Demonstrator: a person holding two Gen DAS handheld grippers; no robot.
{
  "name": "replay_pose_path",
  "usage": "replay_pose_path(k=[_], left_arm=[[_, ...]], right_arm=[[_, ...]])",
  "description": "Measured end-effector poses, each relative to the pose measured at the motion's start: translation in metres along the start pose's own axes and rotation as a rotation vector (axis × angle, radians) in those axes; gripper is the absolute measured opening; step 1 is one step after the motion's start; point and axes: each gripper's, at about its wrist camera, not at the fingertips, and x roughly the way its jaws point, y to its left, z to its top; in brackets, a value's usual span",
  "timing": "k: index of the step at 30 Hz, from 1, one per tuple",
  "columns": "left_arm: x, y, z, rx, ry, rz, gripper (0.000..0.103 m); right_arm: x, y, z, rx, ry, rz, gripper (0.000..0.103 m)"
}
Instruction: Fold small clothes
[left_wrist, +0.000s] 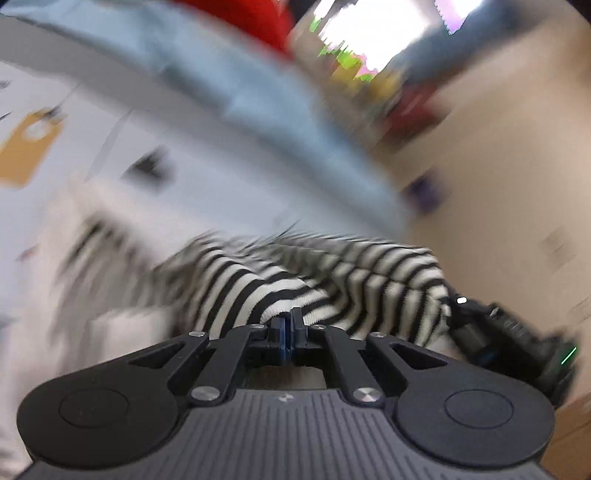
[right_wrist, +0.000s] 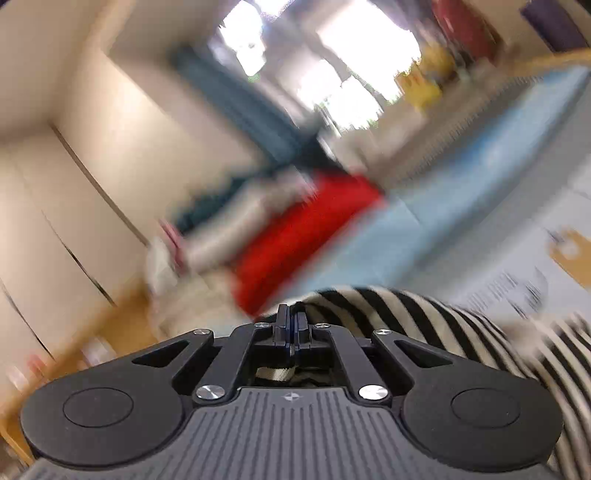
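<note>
A black-and-white striped garment (left_wrist: 332, 273) hangs bunched in front of my left gripper (left_wrist: 290, 314), whose jaws are shut on a fold of it. At the right edge of the left wrist view, the dark body of my right gripper (left_wrist: 517, 332) sits against the garment's far end. In the right wrist view, my right gripper (right_wrist: 291, 314) has its jaws pressed together. The striped garment (right_wrist: 424, 317) trails off to its right, and a bit of cloth shows just behind the fingers. Both views are motion-blurred.
Under the garment lies a white printed surface (left_wrist: 110, 147) with a pale blue sheet (left_wrist: 221, 81) beyond it. A red item (right_wrist: 306, 236) lies at the far side. Cream cupboard doors (right_wrist: 55, 184) and a bright window (right_wrist: 365, 40) stand behind.
</note>
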Motion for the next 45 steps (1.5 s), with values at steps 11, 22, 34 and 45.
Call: replay_pose_path(k=[11,22,34,45], left_arm=[[-0.02,0.045,-0.009,-0.09,0.094,0.045,0.061],[0.02,0.046,-0.011,-0.361,0.104,0.077,0.042],[-0.044,0.029,0.006,-0.228,-0.334,0.0,0.006],[-0.015,0.056,-0.005,-0.276,-0.012,0.296,0.035]], right_arm=[[0.004,-0.082,-0.044,0.279,0.447,-0.433,0.01],[0.039,-0.102,-0.031,0.242,0.329,-0.534,0.041],[0.003,-0.07,-0.027,0.398,0.041,-0.138,0.001],[-0.005,-0.102,-0.063,0.437,0.366,-0.528,0.002]])
